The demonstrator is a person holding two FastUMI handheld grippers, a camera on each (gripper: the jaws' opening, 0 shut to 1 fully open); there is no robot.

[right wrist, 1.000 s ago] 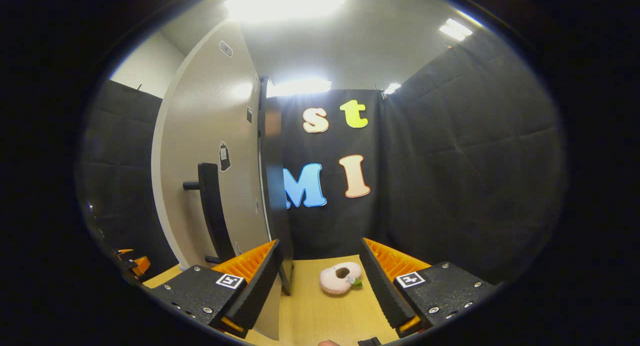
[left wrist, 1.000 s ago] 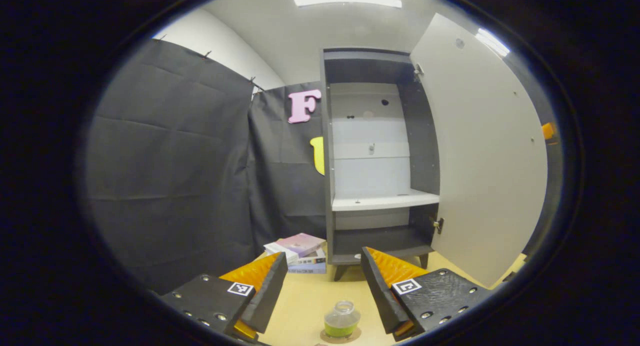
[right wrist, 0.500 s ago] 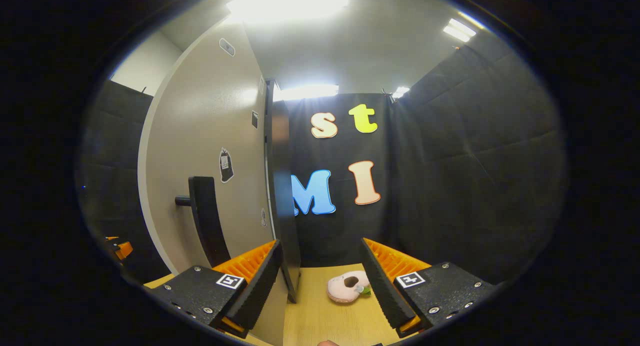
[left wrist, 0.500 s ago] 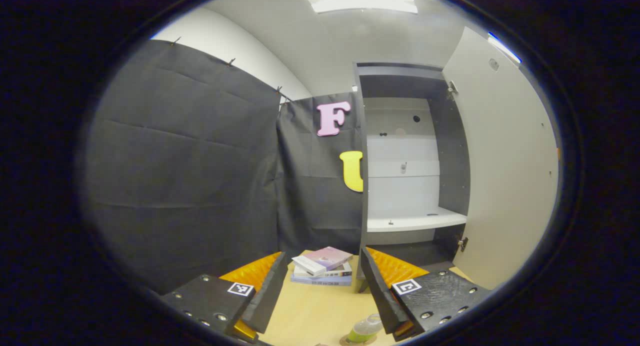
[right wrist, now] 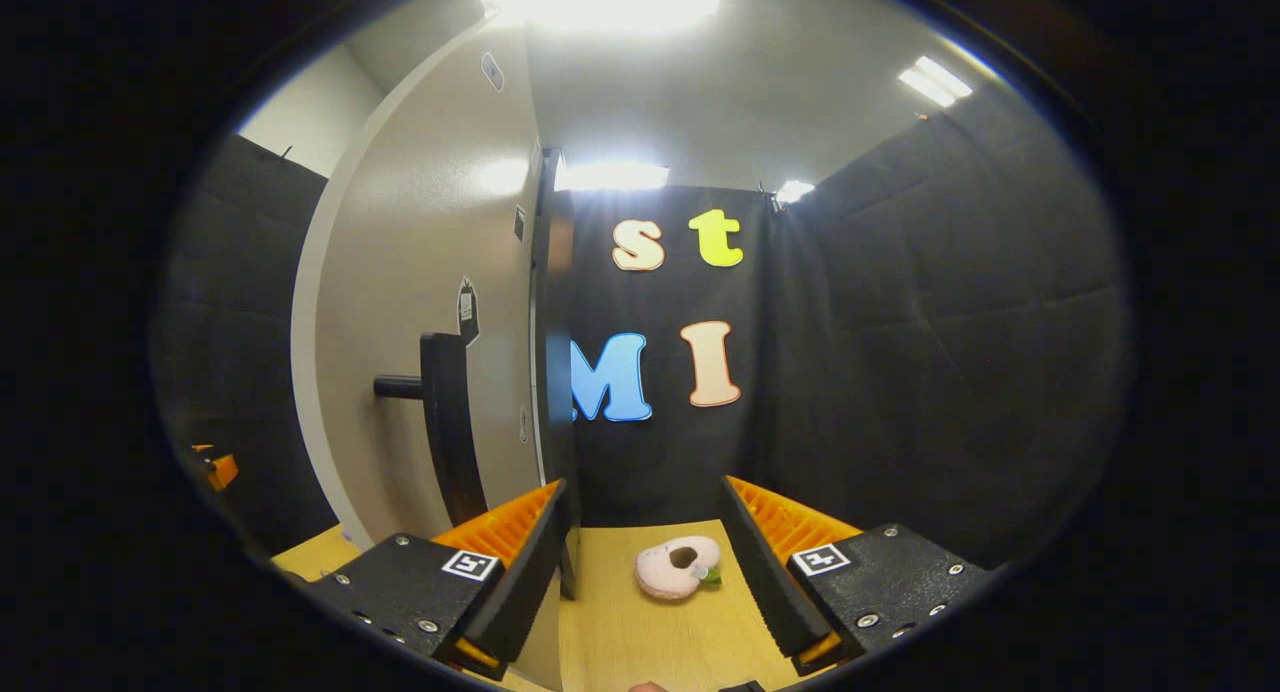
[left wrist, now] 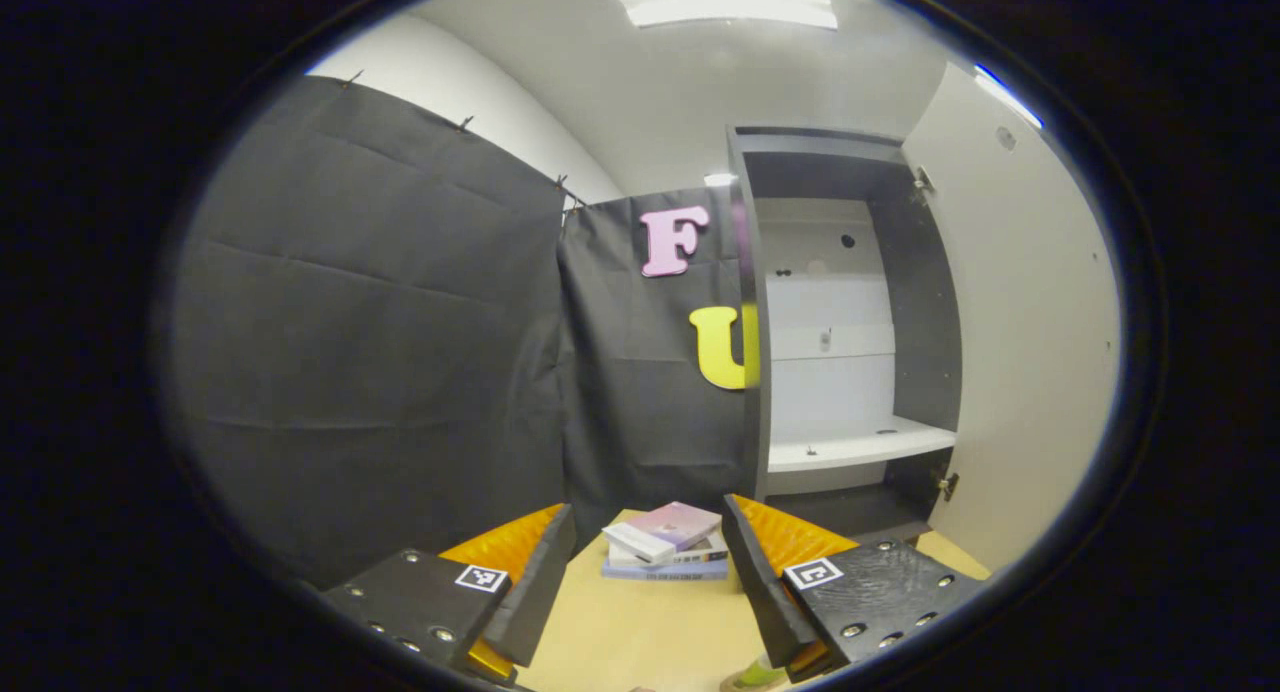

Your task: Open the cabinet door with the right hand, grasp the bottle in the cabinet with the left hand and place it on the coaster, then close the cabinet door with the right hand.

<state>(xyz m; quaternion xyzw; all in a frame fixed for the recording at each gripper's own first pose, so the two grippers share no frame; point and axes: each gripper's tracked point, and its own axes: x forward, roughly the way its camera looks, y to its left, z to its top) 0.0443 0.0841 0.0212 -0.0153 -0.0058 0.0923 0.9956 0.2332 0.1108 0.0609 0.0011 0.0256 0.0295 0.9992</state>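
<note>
Both hand-held grippers gaping and empty — left (left wrist: 648, 572), right (right wrist: 640, 562), book stack (left wrist: 665, 540) beside open cabinet (left wrist: 850, 322), door handle (right wrist: 445, 422) near the right one

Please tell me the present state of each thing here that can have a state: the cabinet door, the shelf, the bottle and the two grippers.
cabinet door: wide open.
shelf: bare.
bottle: on the table at the frame's edge, mostly hidden; upright or not, cannot tell.
left gripper: open, holding nothing.
right gripper: open, holding nothing, beside the door handle.

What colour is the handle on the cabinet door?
Black. The handle stands out against the pale beige cabinet door, clearest in the right gripper view.
</note>
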